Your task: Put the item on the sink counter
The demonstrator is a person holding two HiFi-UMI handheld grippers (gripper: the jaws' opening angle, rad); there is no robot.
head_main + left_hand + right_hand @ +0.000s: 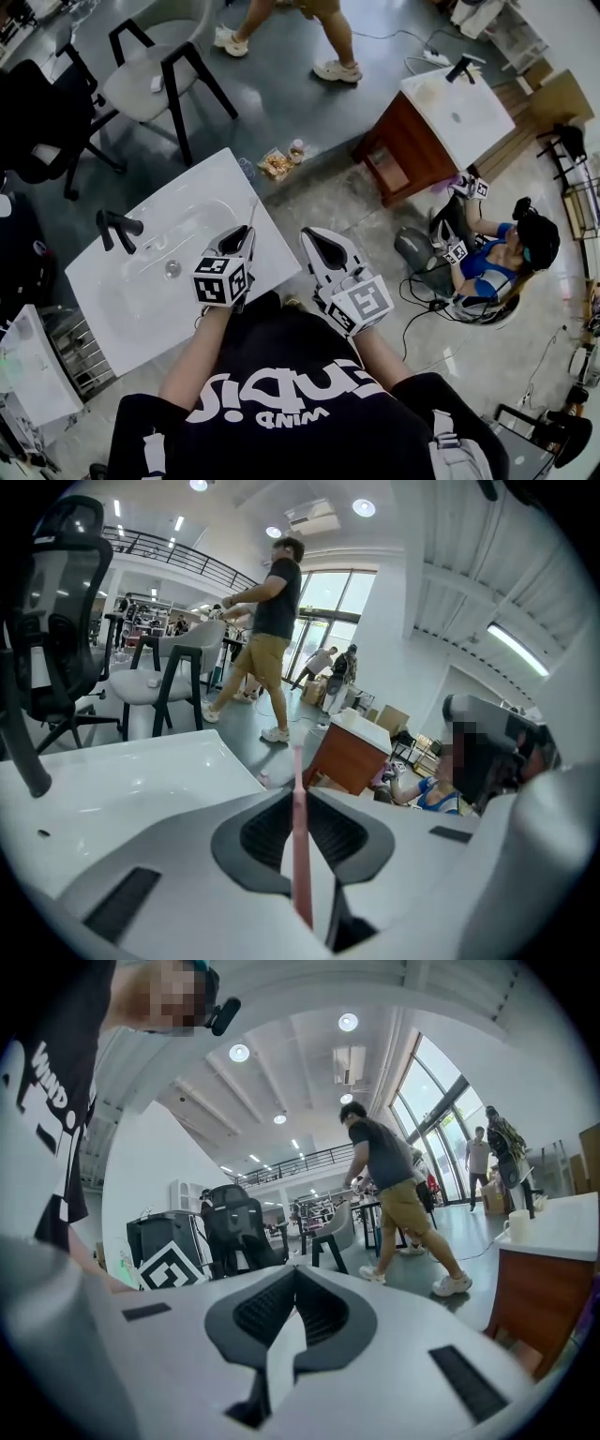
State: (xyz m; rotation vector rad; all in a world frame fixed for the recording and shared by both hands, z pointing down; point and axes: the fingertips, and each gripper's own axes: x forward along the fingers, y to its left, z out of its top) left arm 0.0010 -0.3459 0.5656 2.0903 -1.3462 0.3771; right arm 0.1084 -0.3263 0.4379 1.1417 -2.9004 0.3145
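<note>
Black T-shirt with white lettering (272,403) fills the bottom of the head view, both forearms reaching out from it. The left gripper (242,234) is clamped on a thin pink stick (298,855). The left gripper view shows the dark ribbed pads pinching it dead centre, and the stick runs straight out past the jaw tips. So the item is up in the tongs, not lying on the counter. From the head view, those tips sit just over the near right edge of the white rectangular sink counter (192,202).

The right gripper (319,239) is beside it, jaws drawn together with nothing between them. It hangs off the counter, over the pale floor just past that same edge.

On the counter the moulded basin takes up the middle, with a round metal drain (172,268) at its low point and a black faucet (117,228) on the far left side. Bare flat rim runs along the right and near sides, right under the left gripper.

Beyond the counter's far corner a clear snack packet (277,164) lies on the floor. Past it a strip of open floor leads to a second white basin on a brown wooden cabinet (412,155), well apart. A seated person in a blue top (492,267) with their own grippers is at the right. A white chair with black legs (155,80) stands near the counter's far edge, and a walking person's legs (323,33) cross at the top.
</note>
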